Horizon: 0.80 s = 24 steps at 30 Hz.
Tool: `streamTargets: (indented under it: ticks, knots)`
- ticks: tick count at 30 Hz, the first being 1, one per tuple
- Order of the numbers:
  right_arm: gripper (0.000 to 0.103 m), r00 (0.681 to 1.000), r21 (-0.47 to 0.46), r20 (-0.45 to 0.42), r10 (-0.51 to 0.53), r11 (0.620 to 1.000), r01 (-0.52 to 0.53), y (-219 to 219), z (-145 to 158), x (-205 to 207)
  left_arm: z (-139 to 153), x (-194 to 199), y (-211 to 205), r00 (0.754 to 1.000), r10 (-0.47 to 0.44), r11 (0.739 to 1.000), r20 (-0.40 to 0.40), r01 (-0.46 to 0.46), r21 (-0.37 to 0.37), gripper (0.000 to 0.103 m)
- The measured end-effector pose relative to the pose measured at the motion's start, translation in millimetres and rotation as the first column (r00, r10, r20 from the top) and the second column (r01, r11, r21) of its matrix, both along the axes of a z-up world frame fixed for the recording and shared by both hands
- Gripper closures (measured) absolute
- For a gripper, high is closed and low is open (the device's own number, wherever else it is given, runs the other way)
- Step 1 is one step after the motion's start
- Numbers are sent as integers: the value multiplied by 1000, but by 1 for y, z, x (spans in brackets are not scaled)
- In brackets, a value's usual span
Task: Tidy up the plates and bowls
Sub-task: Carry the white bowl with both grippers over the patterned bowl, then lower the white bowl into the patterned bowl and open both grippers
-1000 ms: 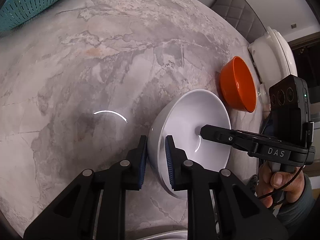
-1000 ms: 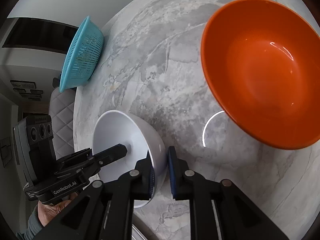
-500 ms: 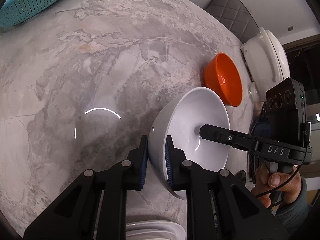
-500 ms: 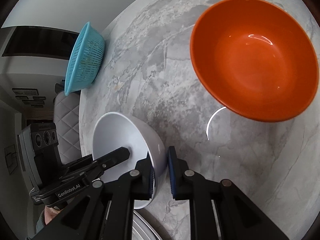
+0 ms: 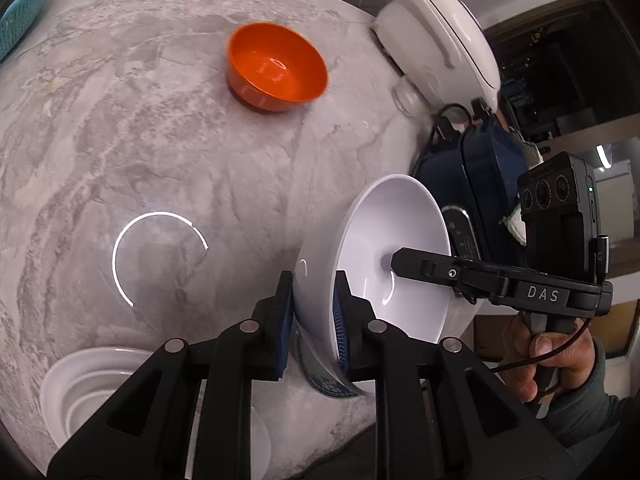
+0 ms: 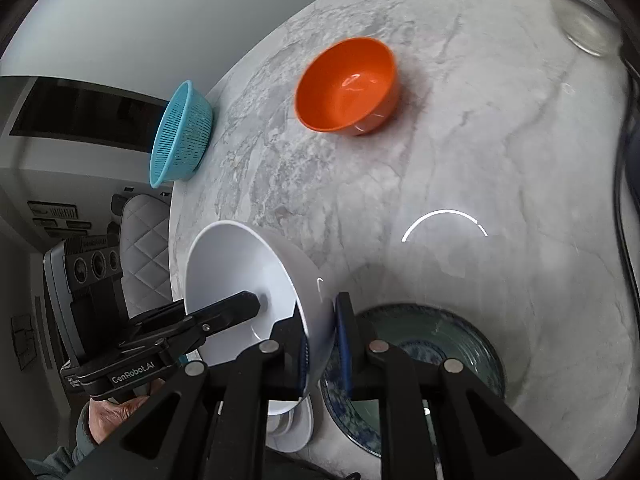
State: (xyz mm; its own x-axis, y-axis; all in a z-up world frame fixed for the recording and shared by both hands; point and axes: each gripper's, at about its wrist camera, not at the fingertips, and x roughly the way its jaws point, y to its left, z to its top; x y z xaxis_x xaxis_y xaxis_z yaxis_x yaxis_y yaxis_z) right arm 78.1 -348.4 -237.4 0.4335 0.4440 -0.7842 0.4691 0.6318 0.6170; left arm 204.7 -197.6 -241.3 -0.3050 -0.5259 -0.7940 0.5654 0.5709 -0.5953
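A white bowl point(image 5: 396, 236) hangs tilted above the marble table, held by its rim from two sides. My left gripper point(image 5: 314, 312) is shut on the bowl's near rim. My right gripper point(image 6: 322, 344) is shut on the opposite rim, one of its fingers point(image 5: 424, 266) reaching inside the bowl. An orange bowl point(image 5: 276, 68) stands upright farther back on the table. Below the grippers lie a stack of white dishes point(image 5: 88, 380) and a blue-green patterned plate point(image 6: 452, 336), which the held bowl partly hides.
A teal colander point(image 6: 182, 132) sits at the table's far left edge. A white rice cooker point(image 5: 440, 36) and a dark blue appliance point(image 5: 488, 184) stand on the right, with a black cable point(image 6: 628, 200). A grey quilted chair point(image 6: 144, 232) stands beyond the table edge.
Both grippers rose and drew back toward the near edge with the white bowl. The orange bowl now looks smaller and farther away. The white stack and patterned plate came into view.
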Motion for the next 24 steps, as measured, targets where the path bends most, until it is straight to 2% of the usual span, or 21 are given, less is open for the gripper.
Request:
streamTargets:
  ticks: [6,11,15,24]
  knots:
    - [88,996,-9,-24,-90,996,90,-3,3,-59,0,-47,-15,997,-80,997,-19,80,-6,86]
    - [88,989,-2,-55,-138,990,138,-7,-14,-89,-22,-67,-22,994,-110,993,-28,111,28,86]
    - [89,986,0,-81,-143,990,144,-6,-32,-96,-44,-73,-26,994,-109,991,-22,110,69,86]
    - [89,986,-6,-126,-109,994,109,-5,-63,-84,-65,-72,-26,996,-86,988,11,83,133,86]
